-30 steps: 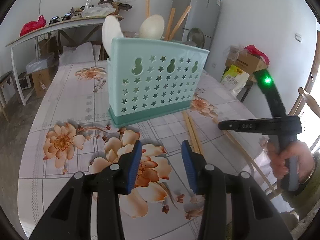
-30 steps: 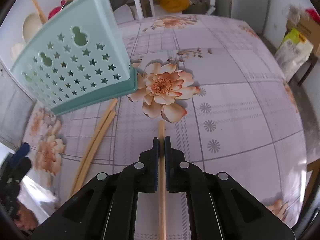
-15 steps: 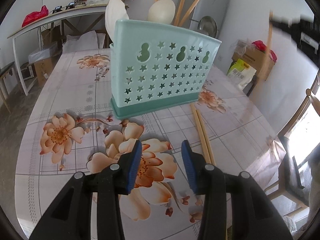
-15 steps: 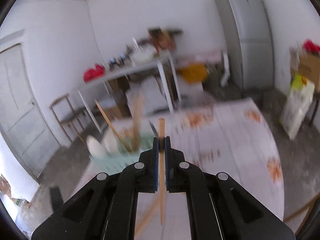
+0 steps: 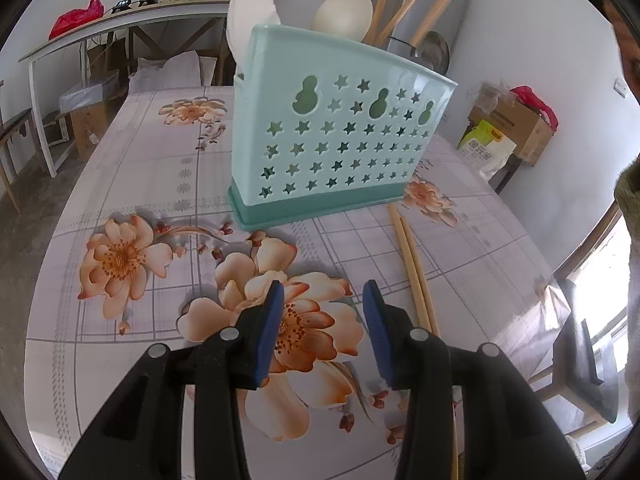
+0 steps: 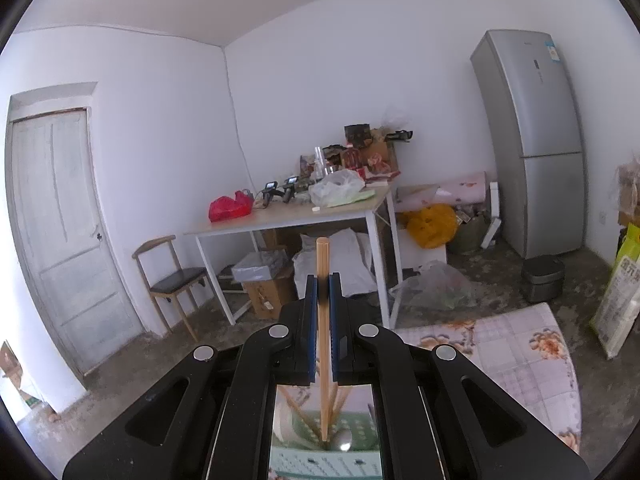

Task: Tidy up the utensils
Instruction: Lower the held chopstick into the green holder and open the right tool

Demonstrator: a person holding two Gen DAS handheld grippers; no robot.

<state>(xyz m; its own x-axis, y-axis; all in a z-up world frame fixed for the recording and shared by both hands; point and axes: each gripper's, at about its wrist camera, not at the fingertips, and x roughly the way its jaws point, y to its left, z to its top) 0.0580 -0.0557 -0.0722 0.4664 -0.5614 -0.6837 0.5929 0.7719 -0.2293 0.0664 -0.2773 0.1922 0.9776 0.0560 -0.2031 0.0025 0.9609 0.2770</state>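
A teal utensil holder (image 5: pixel 340 140) with star-shaped holes stands upright on the flowered tablecloth (image 5: pixel 160 184). It holds two white spoons (image 5: pixel 344 12) and several chopsticks. Two more chopsticks (image 5: pixel 412 268) lie side by side on the cloth to its right. My left gripper (image 5: pixel 323 308) hovers open and empty over the table, short of the holder. My right gripper (image 6: pixel 322 284) is shut on a single chopstick (image 6: pixel 322 256), held upright. Its lower end hangs just over the holder (image 6: pixel 320 460), seen from above between the gripper's arms.
Beyond the table stand a grey fridge (image 6: pixel 532 140), a cluttered side table (image 6: pixel 296 216), a chair (image 6: pixel 172 276) and a white door (image 6: pixel 56 232). Boxes and a yellow-green bag (image 5: pixel 484 148) sit on the floor at the right. The table's right edge (image 5: pixel 552 280) is near.
My right gripper has risen from the table with the chopstick and tipped up from facing the cloth to facing across the room. The left gripper has hardly moved.
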